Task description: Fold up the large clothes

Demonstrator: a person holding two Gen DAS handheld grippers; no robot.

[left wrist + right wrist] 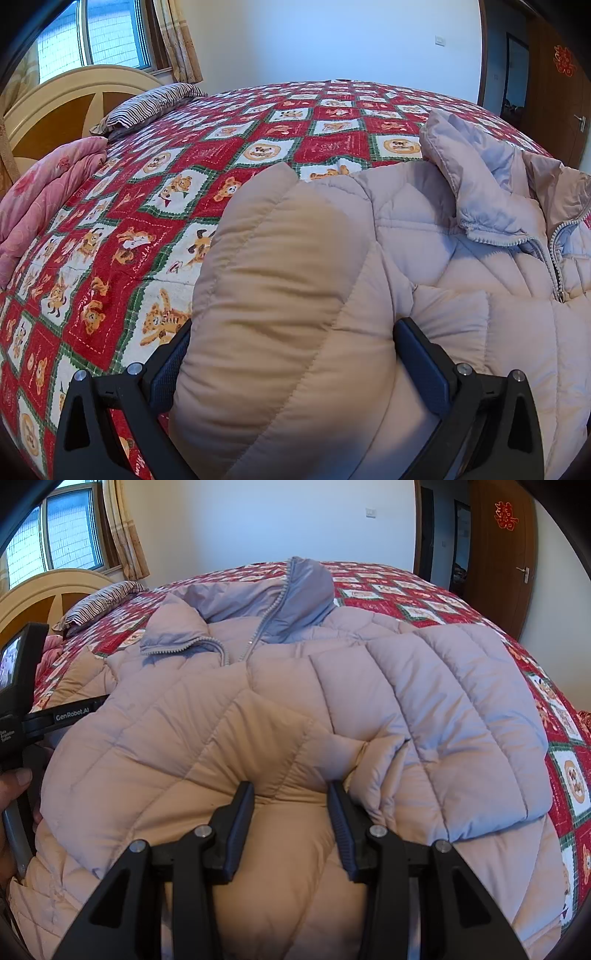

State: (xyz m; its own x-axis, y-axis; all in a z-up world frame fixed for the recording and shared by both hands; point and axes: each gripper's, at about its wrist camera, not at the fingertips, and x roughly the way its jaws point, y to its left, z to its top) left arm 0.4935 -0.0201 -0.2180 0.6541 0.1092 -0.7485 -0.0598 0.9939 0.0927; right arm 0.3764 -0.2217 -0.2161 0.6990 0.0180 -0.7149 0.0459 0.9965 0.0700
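Note:
A pale pink quilted puffer jacket (pixel 280 686) lies front up on the bed, zipper partly open, collar at the far side. My left gripper (pixel 291 332) is shut on the jacket's left sleeve (pixel 280 266), which bulges up between its fingers. My right gripper (pixel 291 790) is shut on a fold of the jacket's lower front; the right sleeve (pixel 461 716) lies across the body beside it. The left gripper's body (pixel 18 701) shows at the left edge of the right wrist view.
The bed has a red checked teddy-bear quilt (pixel 155 206). A folded pink blanket (pixel 40 192) and a striped pillow (pixel 147 107) lie by the headboard (pixel 55 107). A wooden door (pixel 506 554) stands at the far right.

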